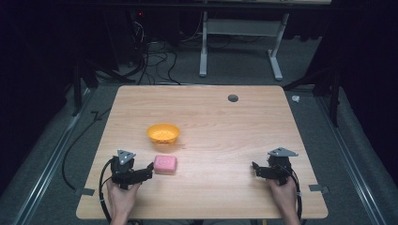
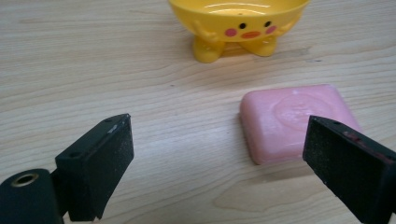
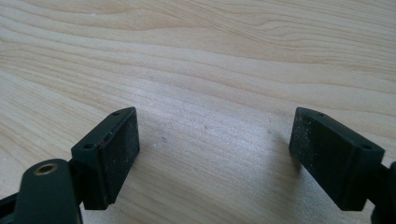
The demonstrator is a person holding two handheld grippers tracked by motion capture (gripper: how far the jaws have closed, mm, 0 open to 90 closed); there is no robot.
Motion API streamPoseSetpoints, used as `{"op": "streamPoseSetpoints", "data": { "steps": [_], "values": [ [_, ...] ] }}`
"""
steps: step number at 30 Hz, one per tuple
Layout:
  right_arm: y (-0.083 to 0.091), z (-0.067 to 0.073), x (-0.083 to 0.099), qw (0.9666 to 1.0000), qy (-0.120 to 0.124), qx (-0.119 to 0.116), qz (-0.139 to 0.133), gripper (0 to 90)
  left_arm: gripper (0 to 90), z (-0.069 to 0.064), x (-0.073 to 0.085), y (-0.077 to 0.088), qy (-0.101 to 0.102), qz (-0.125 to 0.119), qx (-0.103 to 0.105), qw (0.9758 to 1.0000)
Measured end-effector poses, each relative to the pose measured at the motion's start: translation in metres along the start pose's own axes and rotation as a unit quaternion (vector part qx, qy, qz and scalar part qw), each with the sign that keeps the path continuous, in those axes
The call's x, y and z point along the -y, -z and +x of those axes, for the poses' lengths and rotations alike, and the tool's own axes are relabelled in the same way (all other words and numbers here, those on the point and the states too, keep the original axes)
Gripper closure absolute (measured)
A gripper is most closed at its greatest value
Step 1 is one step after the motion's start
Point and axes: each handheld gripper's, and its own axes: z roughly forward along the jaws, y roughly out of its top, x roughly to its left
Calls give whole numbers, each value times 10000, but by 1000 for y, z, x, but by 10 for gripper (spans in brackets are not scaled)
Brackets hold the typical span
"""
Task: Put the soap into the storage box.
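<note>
The pink soap bar [image 2: 294, 121] lies flat on the wooden table [image 1: 220, 126], just in front of the left gripper [image 2: 219, 163], whose 2 black jaws stand wide apart with nothing between them; the soap sits ahead of the jaw on the right of the left gripper view, which cuts off its near corner. A pressed oval mark shows on the soap's top, but any lettering in it is too faint to read. Beyond it stands a yellow soap dish [image 2: 238, 23] with a painted chick face and small feet; its rim is cut off by the frame's top edge. The right gripper [image 3: 215, 154] is also spread open over bare wood, well apart from the soap.
</note>
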Motion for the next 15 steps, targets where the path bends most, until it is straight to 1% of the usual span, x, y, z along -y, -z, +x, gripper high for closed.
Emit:
{"op": "streamPoseSetpoints", "data": {
  "steps": [3,4,5,6,7,8,11,12,15],
  "values": [
    [0,0,0,10000,1,-1,-1,167,92,-9,-3,-1,-106,57,13,9999],
    [0,0,0,10000,7,-2,-2,167,91,-9,-3,-1,-106,57,13,9999],
    [0,0,0,10000,7,-5,-1,167,91,-14,-5,-3,-140,97,42,9998],
    [0,0,0,10000,7,-5,-1,167,89,-14,-5,-3,-140,97,42,9998],
    [0,0,0,10000,15,-8,-2,167,86,-19,-7,-6,-156,164,86,9997],
    [0,0,0,10000,15,-10,-2,167,83,-22,-7,-8,-141,179,99,9997],
    [0,0,0,10000,16,-11,-1,167,72,-26,-8,-13,-133,252,134,9995],
    [0,0,0,10000,18,-11,-1,167,68,-29,-8,-17,-124,327,160,9993],
    [0,0,0,10000,16,-11,-1,167,63,-34,-9,-22,-144,412,145,9989]
  ]
}}
